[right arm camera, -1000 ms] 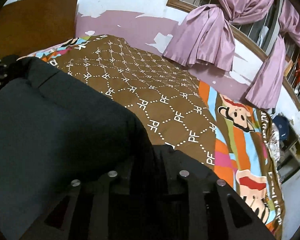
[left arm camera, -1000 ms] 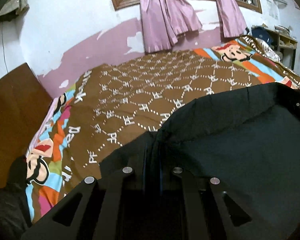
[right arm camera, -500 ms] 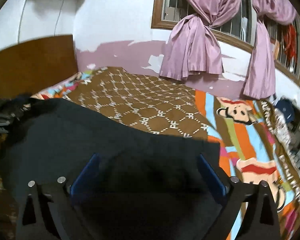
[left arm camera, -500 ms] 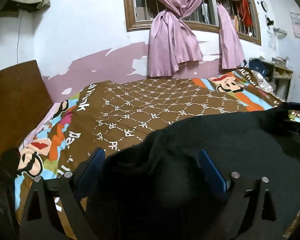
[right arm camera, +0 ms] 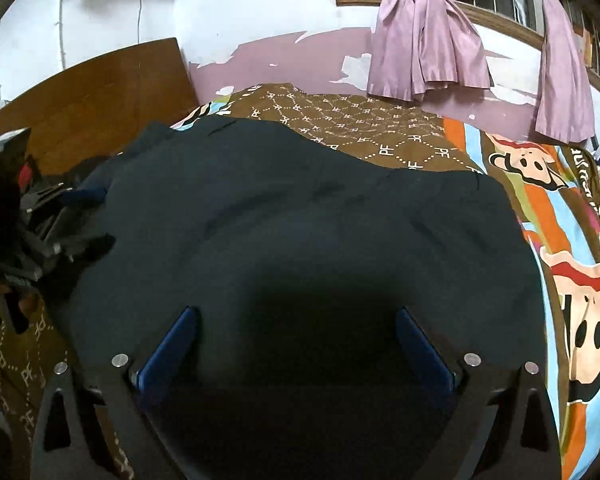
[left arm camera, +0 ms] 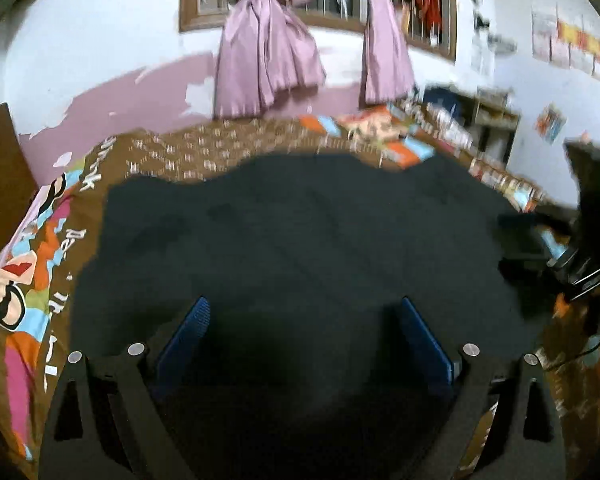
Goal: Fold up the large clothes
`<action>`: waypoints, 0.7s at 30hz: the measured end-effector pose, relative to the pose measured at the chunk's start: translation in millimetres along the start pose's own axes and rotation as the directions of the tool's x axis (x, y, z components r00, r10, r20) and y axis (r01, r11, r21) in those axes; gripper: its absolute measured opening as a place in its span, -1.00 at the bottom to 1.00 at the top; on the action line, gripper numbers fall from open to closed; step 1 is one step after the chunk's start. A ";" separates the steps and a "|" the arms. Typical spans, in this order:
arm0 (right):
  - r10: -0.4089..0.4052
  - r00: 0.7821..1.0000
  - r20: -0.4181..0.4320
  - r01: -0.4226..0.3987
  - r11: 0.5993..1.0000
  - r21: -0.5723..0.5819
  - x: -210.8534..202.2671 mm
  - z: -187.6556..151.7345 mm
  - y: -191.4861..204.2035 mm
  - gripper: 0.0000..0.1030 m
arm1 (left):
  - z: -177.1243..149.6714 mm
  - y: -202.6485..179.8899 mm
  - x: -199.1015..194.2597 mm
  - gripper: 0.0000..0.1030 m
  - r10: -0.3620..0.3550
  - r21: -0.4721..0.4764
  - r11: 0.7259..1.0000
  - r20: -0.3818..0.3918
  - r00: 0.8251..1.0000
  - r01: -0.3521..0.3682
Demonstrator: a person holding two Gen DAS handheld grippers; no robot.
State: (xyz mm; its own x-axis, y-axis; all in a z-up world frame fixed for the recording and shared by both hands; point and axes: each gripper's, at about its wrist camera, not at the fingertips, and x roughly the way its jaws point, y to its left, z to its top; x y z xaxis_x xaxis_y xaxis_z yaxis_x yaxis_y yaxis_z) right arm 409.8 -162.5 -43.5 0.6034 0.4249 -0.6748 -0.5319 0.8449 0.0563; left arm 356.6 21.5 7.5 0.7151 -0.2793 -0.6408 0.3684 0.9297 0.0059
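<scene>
on patterned bedspread [right arm camera: 384, 136], dark garment [right arm camera: 300, 232], pink curtains [right arm camera: 428, 36] behind

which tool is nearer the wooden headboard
Left. The left tool works the dark garment at the wooden headboard end; the right tool is at the opposite end.

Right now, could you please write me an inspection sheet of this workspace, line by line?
Surface: bed with a patterned brown bedspread, cartoon-face border along its edges.
Job's things: one dark garment lying spread on the bedspread, with some wrinkles.
Clutter: dark items by the headboard, too dim to identify.
Grippers: left gripper open, blue pads apart above the garment; right gripper open likewise. Neither holds cloth.
Cables: a thin wire running down the white wall.
Surroundings: wooden headboard, knotted pink curtains at a barred window, peeling pink paint, blurred shelves at the far side.
</scene>
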 end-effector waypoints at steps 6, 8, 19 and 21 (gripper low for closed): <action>-0.030 0.998 -0.048 0.034 0.997 0.073 37.2 24.3 -20.7 1.00 | 17.1 7.2 35.9 0.98 0.055 -0.008 0.998 -0.027 0.998 -0.055; -0.040 0.998 -0.051 0.044 0.995 0.092 45.3 33.0 -30.0 1.00 | 21.9 13.0 45.3 0.98 0.084 -0.024 0.996 -0.043 0.996 -0.085; -0.144 0.988 -0.048 0.147 0.987 0.071 78.3 56.8 -62.6 1.00 | 40.4 78.1 74.7 0.98 0.088 -0.214 0.972 -0.068 0.994 -0.100; -0.157 0.986 -0.046 0.160 0.985 0.070 84.7 57.9 -67.9 1.00 | 43.7 95.4 77.4 0.98 0.091 -0.272 0.956 -0.074 0.993 -0.108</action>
State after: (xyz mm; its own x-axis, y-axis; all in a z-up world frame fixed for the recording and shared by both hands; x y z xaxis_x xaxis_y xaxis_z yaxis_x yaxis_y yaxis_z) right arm 531.4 -165.0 -61.9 0.6516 0.2713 -0.7084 -0.3856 0.9227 -0.0014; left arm 473.1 78.1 -8.0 0.6993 -0.1753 -0.6930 0.1136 0.9844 -0.1344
